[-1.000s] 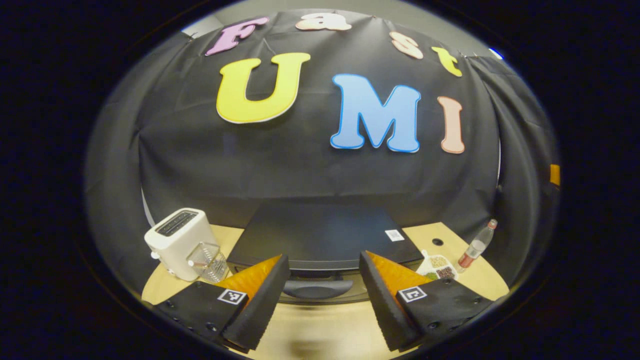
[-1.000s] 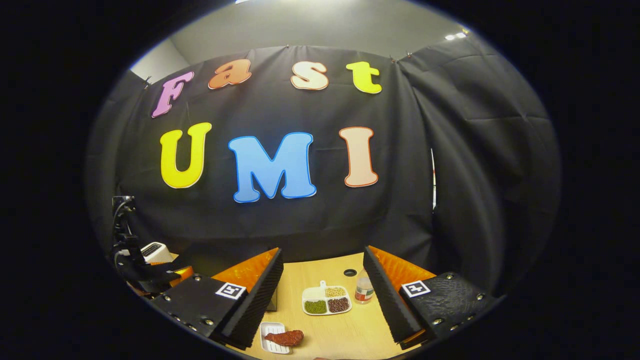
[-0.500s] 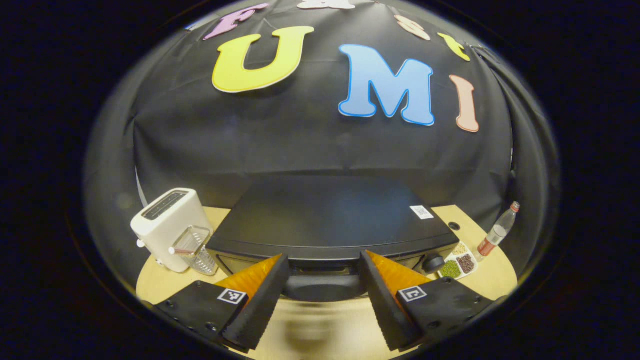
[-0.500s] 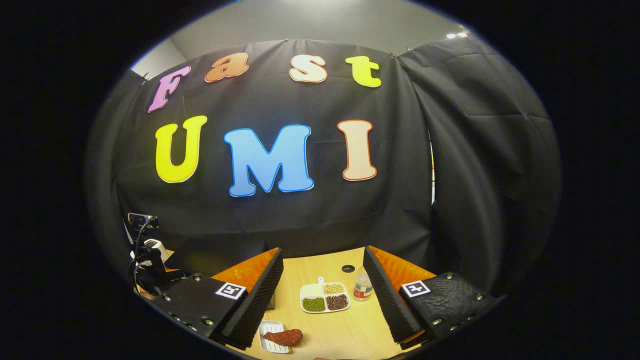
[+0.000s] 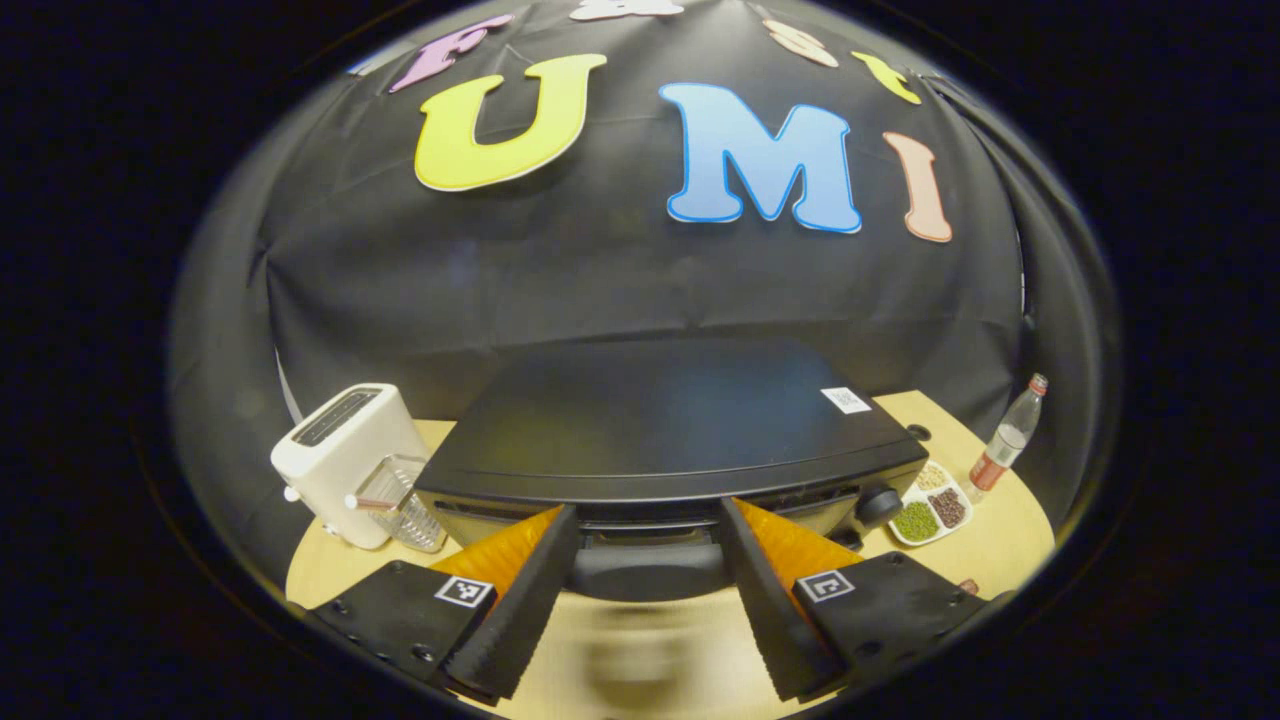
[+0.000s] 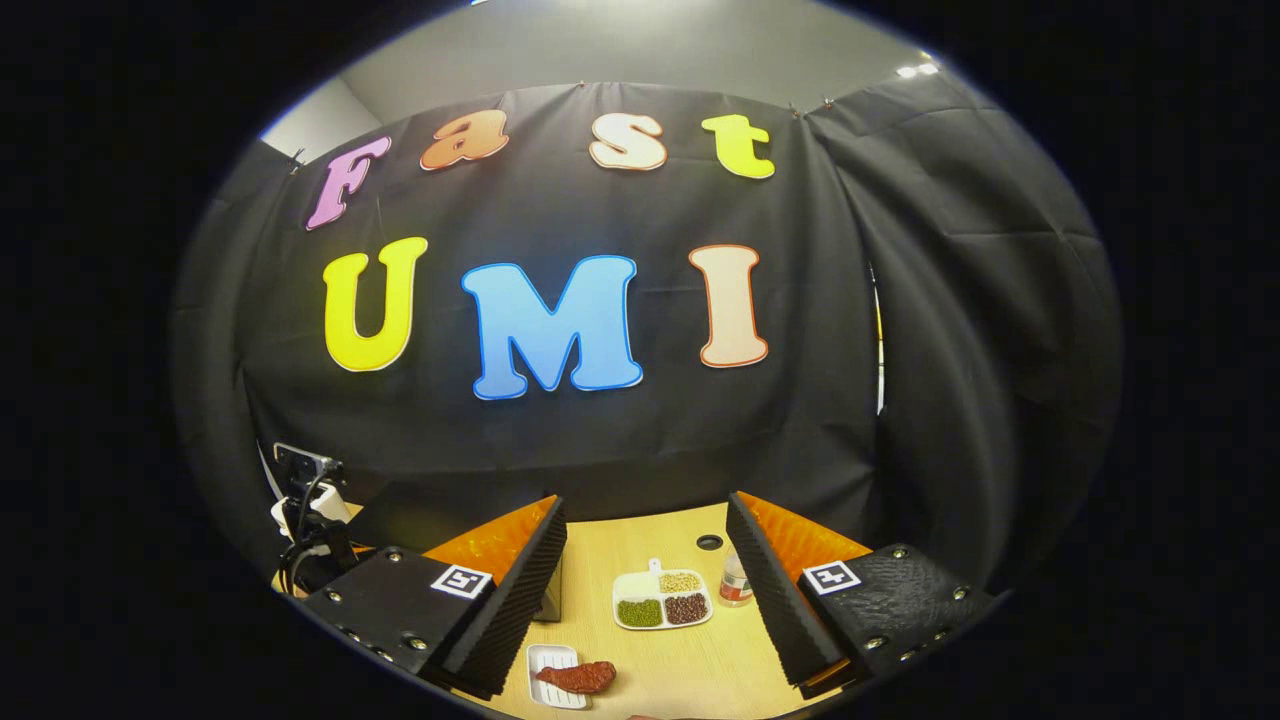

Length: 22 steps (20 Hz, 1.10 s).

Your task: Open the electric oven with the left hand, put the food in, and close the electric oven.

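Oven on the wooden table, door shut | left gripper has come closer over the last second, fingers spread either side of the door handle, not yet clamped | right gripper open, hovering over meat on small tray | next, probably: grip handle, pull door down.

The black box-shaped electric oven is flanked closely by a white toaster and a white divided dish; bare wooden tabletop lies before it.
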{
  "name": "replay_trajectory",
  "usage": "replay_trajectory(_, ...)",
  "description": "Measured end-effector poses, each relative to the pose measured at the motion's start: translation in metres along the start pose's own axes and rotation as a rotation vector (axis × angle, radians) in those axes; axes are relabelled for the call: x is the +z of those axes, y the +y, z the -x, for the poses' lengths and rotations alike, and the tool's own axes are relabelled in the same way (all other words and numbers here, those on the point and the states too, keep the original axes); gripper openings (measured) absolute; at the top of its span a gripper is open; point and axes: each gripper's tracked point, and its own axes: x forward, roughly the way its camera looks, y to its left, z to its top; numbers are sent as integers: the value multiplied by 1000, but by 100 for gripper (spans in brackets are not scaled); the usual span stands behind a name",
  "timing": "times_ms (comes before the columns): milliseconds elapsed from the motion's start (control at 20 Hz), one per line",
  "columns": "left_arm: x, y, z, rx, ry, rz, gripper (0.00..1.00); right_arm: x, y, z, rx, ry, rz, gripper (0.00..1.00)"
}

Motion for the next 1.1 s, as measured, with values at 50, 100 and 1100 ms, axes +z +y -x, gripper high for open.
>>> replay_trajectory(50, -4, 0, 4, 0, 2, 5, 95, 3, 0, 1, 4, -7, 2, 98)
replay_trajectory(100, -7, 0, 8, 2, 4, 5, 98, 5, 1, 2, 10, -12, 1, 98)
replay_trajectory(1100, -92, -7, 58, 3, 43, -25, 95, 7, 9, 26, 83, -10, 42, 98)
